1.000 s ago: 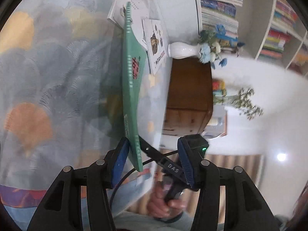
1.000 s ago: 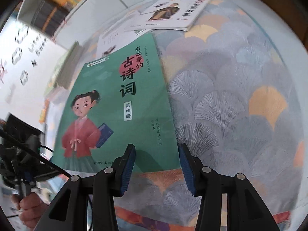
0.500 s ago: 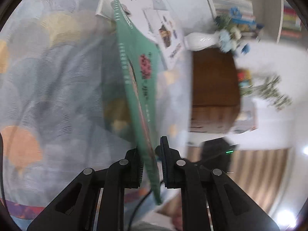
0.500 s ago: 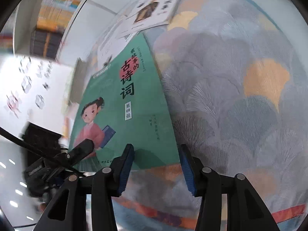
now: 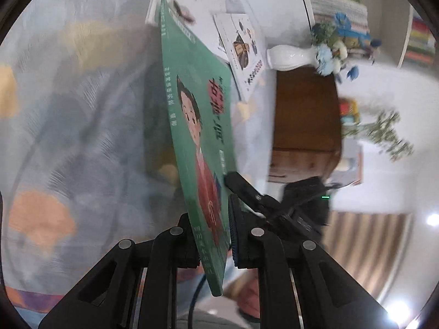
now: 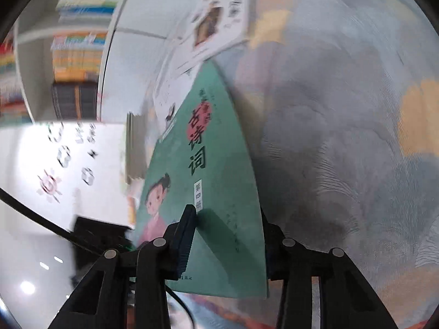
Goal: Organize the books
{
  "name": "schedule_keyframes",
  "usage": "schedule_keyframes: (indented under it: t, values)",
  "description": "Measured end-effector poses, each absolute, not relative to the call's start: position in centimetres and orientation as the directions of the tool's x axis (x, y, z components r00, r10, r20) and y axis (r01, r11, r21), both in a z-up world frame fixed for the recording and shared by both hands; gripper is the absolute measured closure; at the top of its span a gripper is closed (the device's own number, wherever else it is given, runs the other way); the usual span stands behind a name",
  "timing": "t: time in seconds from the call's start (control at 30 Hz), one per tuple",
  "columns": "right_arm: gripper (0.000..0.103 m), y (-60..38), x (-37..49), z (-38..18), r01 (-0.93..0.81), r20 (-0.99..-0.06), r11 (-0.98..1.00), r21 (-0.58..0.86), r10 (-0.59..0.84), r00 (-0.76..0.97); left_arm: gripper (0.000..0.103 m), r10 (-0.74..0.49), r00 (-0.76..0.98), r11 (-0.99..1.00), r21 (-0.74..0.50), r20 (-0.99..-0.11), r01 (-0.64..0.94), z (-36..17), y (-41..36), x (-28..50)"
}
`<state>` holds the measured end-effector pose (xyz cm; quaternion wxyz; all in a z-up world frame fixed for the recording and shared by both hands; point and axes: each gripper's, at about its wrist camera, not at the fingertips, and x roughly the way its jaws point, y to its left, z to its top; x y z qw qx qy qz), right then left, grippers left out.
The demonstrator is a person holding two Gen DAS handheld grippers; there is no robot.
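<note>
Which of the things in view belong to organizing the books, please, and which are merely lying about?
Part of the job:
- green book, clamped in the left hand-held gripper
- right hand-held gripper, its jaws just closing around the same book
- white picture books on the patterned cloth

Just lying about:
- white vase of flowers
- wooden cabinet

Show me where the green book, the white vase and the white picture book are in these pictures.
green book (image 5: 192, 126): left wrist view, on its front cover.
white vase (image 5: 288, 56): left wrist view, on its body.
white picture book (image 6: 219, 19): right wrist view, on its cover.
</note>
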<state>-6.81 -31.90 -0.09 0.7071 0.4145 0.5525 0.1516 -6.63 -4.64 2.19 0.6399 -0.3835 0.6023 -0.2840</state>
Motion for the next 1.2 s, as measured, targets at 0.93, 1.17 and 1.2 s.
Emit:
schedule_keyframes:
  t: [0.93, 1.17, 1.2]
  values:
    - [0.063, -3.4, 0.7, 16.4, -0.260, -0.680, 0.864, 0.432, 0.501, 0.536, 0.087, -0.665, 0.450, 0.723, -0.665, -0.596, 0.189, 15.7, 19.4, 0.6]
    - [0.062, 4.2, 6.5, 13.0, -0.223, -0.729, 0.873, 0.434, 0.486, 0.482, 0.087, -0.648, 0.432, 0.734, -0.666, -0.628, 0.132, 11.8, 25.0, 5.7]
    - [0.062, 4.6, 7.1, 12.8, -0.213, -0.734, 0.876, 0.433, 0.480, 0.480, 0.087, -0.651, 0.429, 0.730, -0.672, -0.626, 0.127, 11.3, 25.3, 6.3]
